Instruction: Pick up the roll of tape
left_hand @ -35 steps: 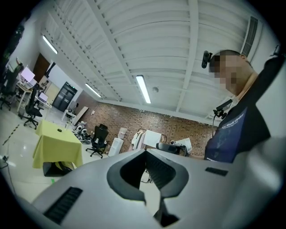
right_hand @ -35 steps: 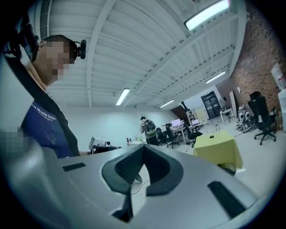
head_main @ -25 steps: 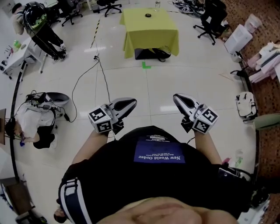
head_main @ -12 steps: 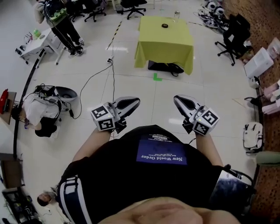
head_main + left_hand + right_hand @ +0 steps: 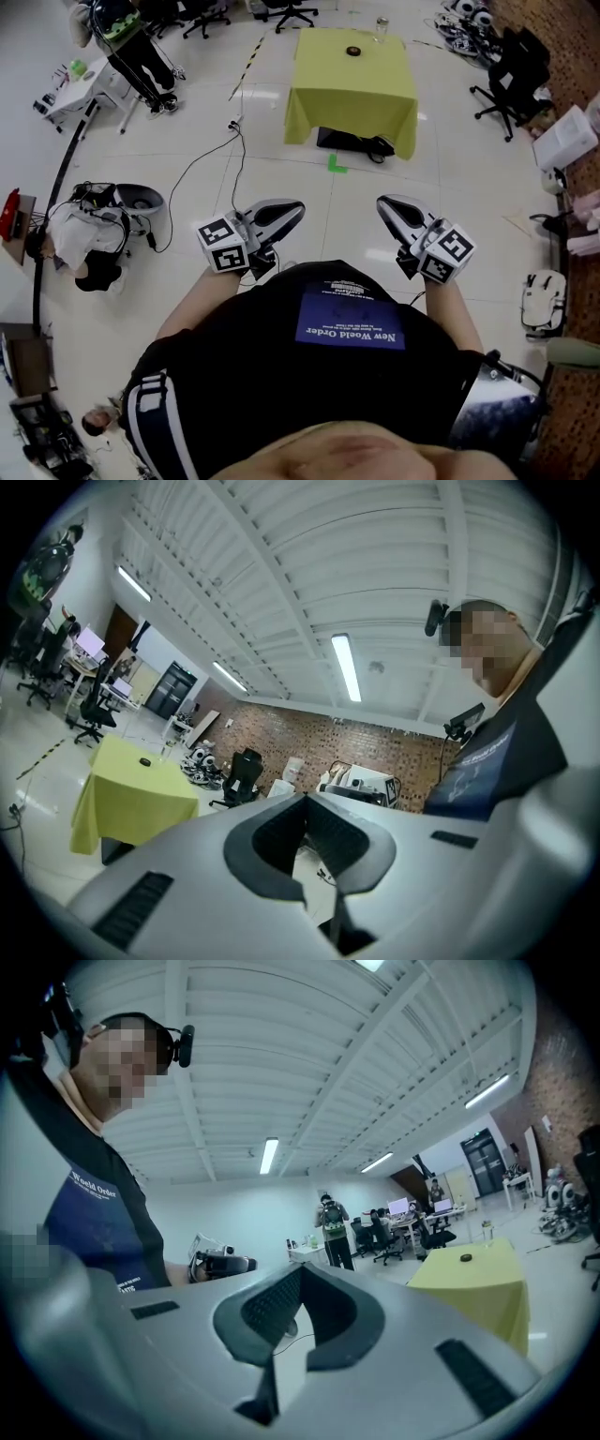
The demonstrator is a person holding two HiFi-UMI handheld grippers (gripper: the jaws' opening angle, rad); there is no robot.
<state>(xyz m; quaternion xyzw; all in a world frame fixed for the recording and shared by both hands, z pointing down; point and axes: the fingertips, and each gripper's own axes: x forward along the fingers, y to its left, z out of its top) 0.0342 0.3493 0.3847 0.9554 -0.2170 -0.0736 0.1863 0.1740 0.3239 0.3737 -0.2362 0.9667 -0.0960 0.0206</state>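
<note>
On the far yellow-green cloth-covered table (image 5: 352, 89), toward its far edge: one small dark roll of tape (image 5: 353, 52), untouched, near a clear glass or bottle (image 5: 381, 25). Near your torso: your left gripper (image 5: 292, 208), grey, two-jaw, jaws pressed together with nothing between them; your right gripper (image 5: 384, 202), likewise closed and empty. Task status, as judged: nothing done. You stood well apart from the table, with approach, opening, grasp and lift all outstanding.
</note>
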